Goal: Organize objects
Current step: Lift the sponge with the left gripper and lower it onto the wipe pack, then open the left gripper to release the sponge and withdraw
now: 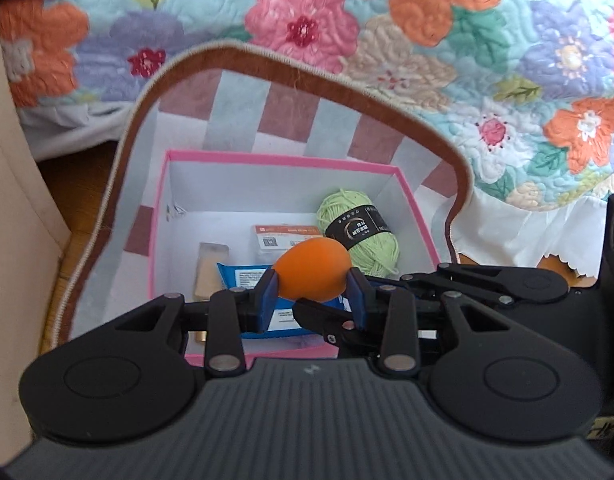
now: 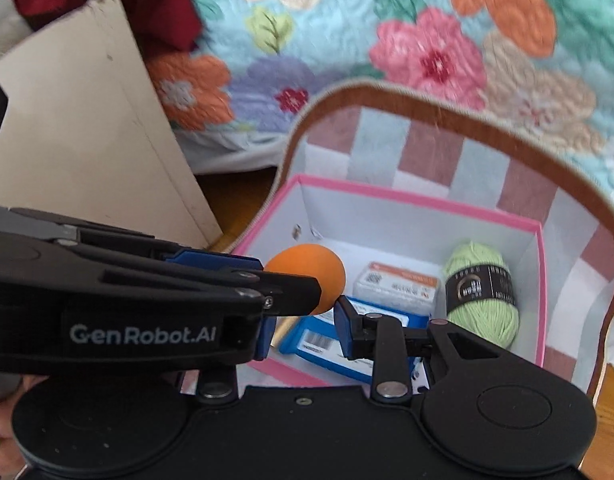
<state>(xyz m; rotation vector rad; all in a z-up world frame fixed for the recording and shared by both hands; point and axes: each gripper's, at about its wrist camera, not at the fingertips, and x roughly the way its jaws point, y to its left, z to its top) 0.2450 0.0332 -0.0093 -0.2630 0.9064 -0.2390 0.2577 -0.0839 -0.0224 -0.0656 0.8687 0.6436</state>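
Overhead, left gripper (image 1: pixel 312 289) clasps orange egg (image 1: pixel 312 271); pink box (image 1: pixel 267 160) below.

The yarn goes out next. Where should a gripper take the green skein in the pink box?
Probably take the green skein across its black band, from above: it lies low against the pink box right wall, so side approaches look blocked.

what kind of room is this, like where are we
Most likely a bedroom at home. A floral quilt with a white frilled edge hangs over what looks like a bed, and a checked fabric basket sits on the wooden floor beside it, holding a pink box.
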